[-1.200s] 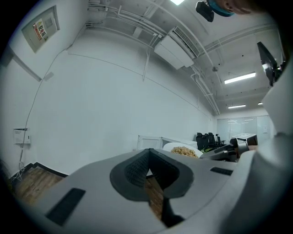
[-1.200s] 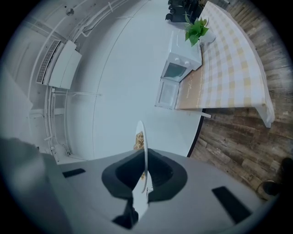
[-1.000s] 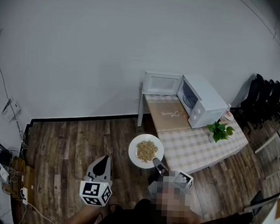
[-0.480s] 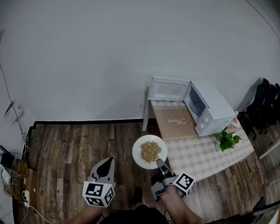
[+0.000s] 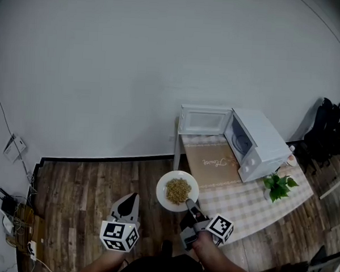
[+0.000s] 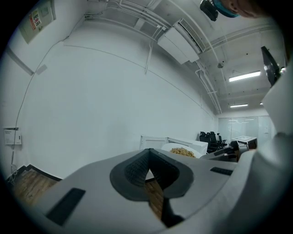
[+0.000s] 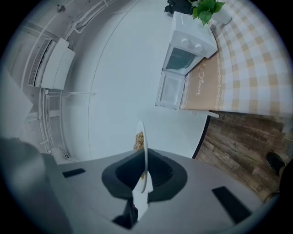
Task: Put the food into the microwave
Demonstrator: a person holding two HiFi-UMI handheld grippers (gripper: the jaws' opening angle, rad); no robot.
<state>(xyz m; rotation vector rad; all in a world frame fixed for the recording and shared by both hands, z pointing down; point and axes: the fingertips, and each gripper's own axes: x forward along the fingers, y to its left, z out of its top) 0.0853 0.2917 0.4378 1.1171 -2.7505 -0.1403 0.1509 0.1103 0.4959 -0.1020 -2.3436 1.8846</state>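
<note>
A white plate (image 5: 177, 191) with a heap of tan food (image 5: 178, 190) hangs level above the wood floor, just off the near left corner of the table (image 5: 252, 202). My right gripper (image 5: 190, 206) is shut on the plate's near rim. In the right gripper view the plate (image 7: 143, 151) shows edge-on between the jaws, the food (image 7: 138, 139) on one side. The white microwave (image 5: 257, 144) stands on the table's far end, its door (image 5: 204, 120) swung open to the left. My left gripper (image 5: 128, 203) is shut and holds nothing, left of the plate.
A small potted plant (image 5: 278, 186) stands on the checked cloth right of the microwave. A tan mat (image 5: 217, 163) lies in front of the oven. Black chairs (image 5: 333, 121) line the far right. Cables and boxes (image 5: 12, 209) sit on the floor at left.
Both grippers and the plate have moved along with the person toward the table. The microwave now sits lower and further right in the head view. The plate stays gripped.
</note>
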